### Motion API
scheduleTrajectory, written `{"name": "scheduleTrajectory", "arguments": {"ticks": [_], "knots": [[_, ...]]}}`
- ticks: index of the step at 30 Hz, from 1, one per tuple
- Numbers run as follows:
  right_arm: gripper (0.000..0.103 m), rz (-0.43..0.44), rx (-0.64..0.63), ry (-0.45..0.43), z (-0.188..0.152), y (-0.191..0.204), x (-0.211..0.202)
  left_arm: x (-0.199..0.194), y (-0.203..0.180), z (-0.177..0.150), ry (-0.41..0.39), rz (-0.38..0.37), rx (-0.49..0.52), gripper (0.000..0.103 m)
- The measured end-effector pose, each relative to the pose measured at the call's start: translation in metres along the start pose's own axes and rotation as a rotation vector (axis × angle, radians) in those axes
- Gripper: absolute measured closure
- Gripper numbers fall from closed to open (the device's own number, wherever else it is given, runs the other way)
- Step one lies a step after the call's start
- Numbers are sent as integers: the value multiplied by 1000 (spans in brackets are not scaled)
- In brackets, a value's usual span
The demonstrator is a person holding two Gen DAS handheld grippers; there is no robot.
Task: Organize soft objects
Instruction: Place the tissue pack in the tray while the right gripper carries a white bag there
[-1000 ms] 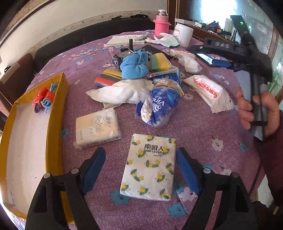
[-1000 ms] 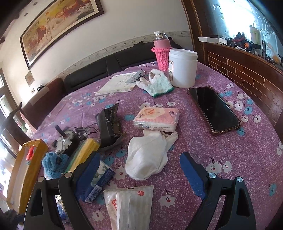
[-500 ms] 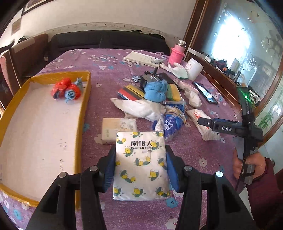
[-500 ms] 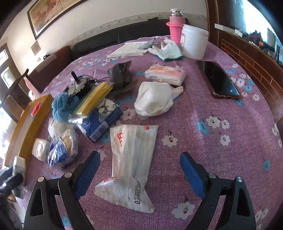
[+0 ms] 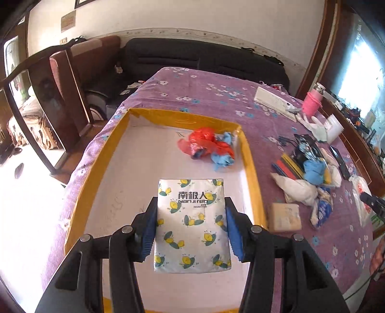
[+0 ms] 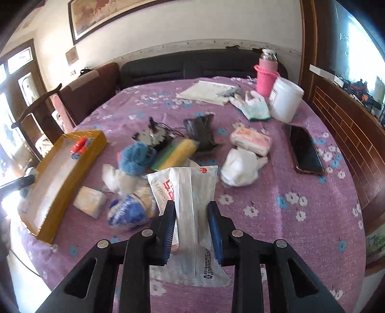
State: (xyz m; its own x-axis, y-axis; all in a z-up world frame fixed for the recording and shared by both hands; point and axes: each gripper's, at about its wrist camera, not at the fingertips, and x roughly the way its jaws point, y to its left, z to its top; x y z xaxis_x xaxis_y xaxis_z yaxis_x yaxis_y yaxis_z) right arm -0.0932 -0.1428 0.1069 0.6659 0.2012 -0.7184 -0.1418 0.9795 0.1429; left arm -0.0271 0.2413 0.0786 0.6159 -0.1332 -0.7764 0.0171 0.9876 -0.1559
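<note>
- yellow-edged tray (image 5: 250, 154) holds a red and blue bundle (image 5: 208, 146) in its far corner.
- left gripper (image 5: 191, 227) clenches the lemon-print tissue pack (image 5: 191, 224) above the tray.
- right gripper (image 6: 191, 224) pinches a white plastic packet (image 6: 190, 192); blue cloth (image 6: 136, 157), sponge (image 6: 175, 154) and phone (image 6: 304, 149) crowd the table.

A home living room: black sofa (image 6: 192, 65), framed painting (image 6: 134, 16), floral-clothed table (image 6: 300, 192).

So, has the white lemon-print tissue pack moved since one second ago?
Yes. The white lemon-print tissue pack lay on the purple tablecloth, right of the yellow tray; now the left gripper holds it over the tray's white floor.
</note>
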Motion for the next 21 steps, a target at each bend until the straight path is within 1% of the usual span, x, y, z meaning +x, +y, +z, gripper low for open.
{"name": "scheduleTrajectory", "arguments": {"ticks": [3, 5, 6, 8, 11, 13, 16, 18, 21], "knots": [[73, 119, -41, 17, 21, 41, 8, 33, 23, 28, 55, -24, -79, 52], [73, 192, -66, 50, 32, 72, 22, 55, 32, 45, 71, -6, -104, 52], [73, 223, -85, 68, 38, 90, 31, 63, 36, 52, 65, 14, -105, 52], [73, 251, -128, 91, 47, 121, 48, 80, 42, 65, 58, 40, -115, 52], [73, 296, -169, 134, 56, 164, 78, 104, 54, 77, 68, 32, -152, 52], [73, 316, -192, 167, 60, 190, 98, 114, 64, 80, 83, 24, -209, 51], [73, 331, -231, 221, 62, 221, 130, 113, 79, 79, 95, -25, -268, 46], [73, 326, -254, 255, 60, 237, 146, 101, 85, 77, 76, -65, -291, 42], [73, 312, -269, 305, 59, 254, 169, 73, 91, 71, 27, -67, -294, 36]]}}
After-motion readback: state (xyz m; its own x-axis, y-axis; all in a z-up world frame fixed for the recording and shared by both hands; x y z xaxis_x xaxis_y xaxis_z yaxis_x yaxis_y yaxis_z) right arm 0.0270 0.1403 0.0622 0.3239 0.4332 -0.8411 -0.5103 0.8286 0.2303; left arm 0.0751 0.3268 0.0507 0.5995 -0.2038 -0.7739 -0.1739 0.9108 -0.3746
